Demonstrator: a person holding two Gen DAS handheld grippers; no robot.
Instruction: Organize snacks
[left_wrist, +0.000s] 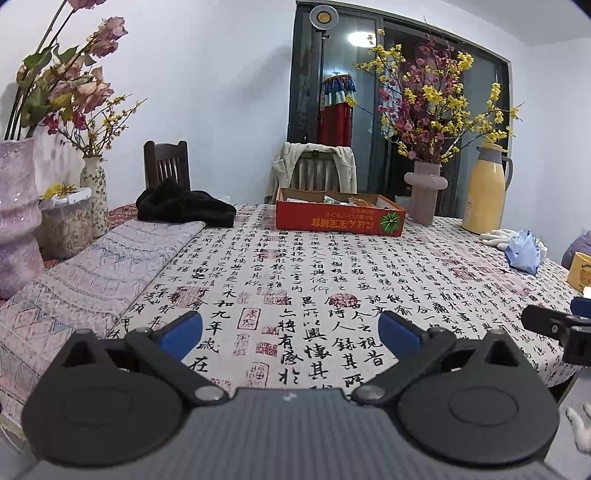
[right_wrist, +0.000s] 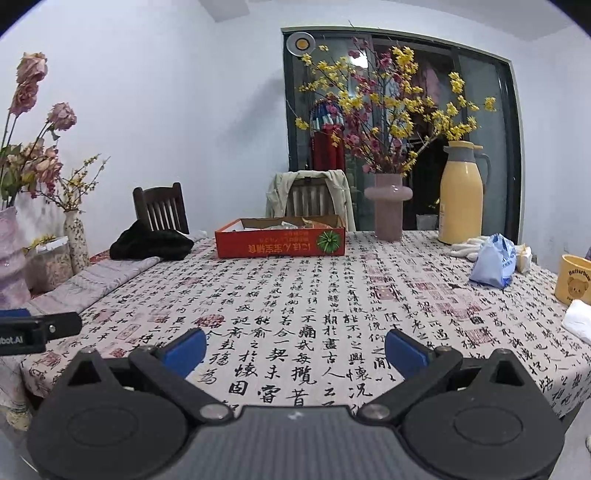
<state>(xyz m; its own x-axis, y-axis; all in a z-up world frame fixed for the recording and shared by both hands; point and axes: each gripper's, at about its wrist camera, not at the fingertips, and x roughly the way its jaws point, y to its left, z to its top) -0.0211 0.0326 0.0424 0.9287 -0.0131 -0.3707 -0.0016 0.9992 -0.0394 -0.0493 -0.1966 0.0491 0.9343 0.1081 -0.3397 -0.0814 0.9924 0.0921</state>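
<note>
Snack box (left_wrist: 340, 218): seen far, straight ahead, long axis left-right.
Left hand-held gripper (left_wrist: 290, 334): jaws apart, empty.
Right hand-held gripper (right_wrist: 295, 349): jaws apart, approx. equally near.

The left gripper (left_wrist: 290, 332) is held low and level, pointing straight ahead, its two blue-padded fingers (left_wrist: 183, 334) spread wide with nothing between them. The right gripper (right_wrist: 295, 350) sits beside it in the same pose, level and facing forward, its blue fingers (right_wrist: 404, 352) also spread wide and empty. The two are side by side and apart: a part of the right one shows at the right edge of the left wrist view, and a part of the left one shows at the left edge of the right wrist view.
</note>
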